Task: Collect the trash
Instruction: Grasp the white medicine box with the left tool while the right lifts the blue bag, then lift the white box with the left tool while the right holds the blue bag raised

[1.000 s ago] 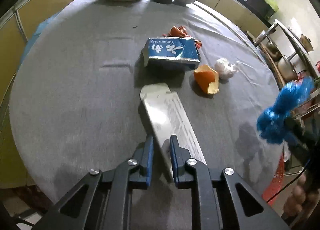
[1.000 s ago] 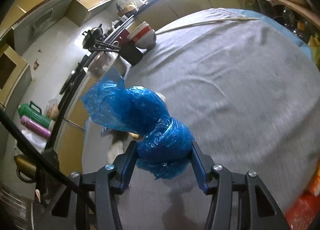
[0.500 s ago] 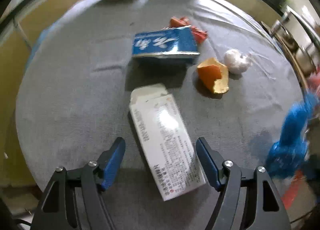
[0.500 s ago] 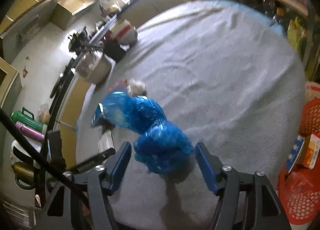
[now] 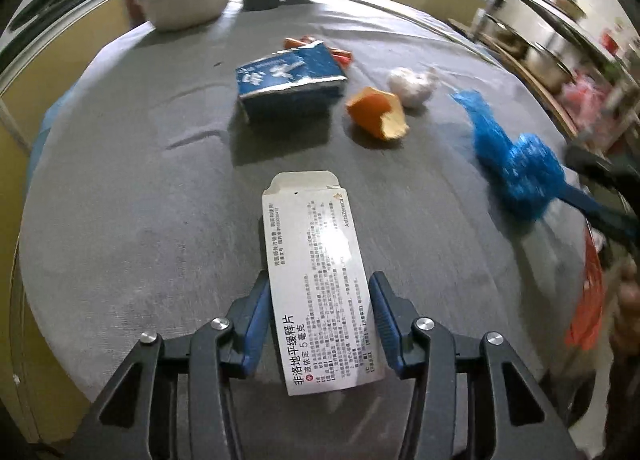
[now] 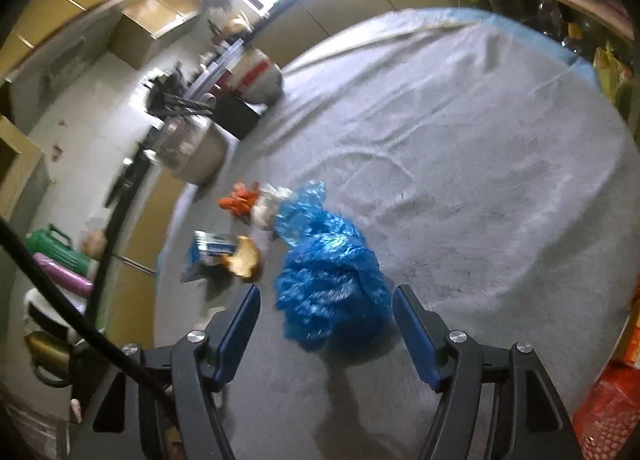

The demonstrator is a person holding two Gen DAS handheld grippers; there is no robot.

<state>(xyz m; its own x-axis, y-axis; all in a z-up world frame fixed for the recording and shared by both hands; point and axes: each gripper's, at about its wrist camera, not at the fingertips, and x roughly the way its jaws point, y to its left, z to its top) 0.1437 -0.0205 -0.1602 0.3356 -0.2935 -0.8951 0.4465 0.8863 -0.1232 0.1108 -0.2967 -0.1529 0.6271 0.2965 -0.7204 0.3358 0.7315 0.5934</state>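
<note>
A: On the grey tablecloth [image 5: 120, 188], what sits between your left fingers?

B: My left gripper [image 5: 318, 312] brackets a white medicine box [image 5: 316, 276] lying flat; both blue pads sit at its long edges, though I cannot tell if they are actually clamped on it or only touching

A: And your right side?

B: My right gripper [image 6: 326, 324] is spread wide, with the crumpled blue plastic bag [image 6: 330, 272] resting on the cloth between the 2 fingers, touching neither

A: What other trash lies out?

B: Beyond the white box I see a blue carton [image 5: 290, 80], an orange peel [image 5: 378, 114] just right of it, a white wad [image 5: 412, 84] near the peel, and orange scraps [image 5: 340, 56] behind the carton
</note>
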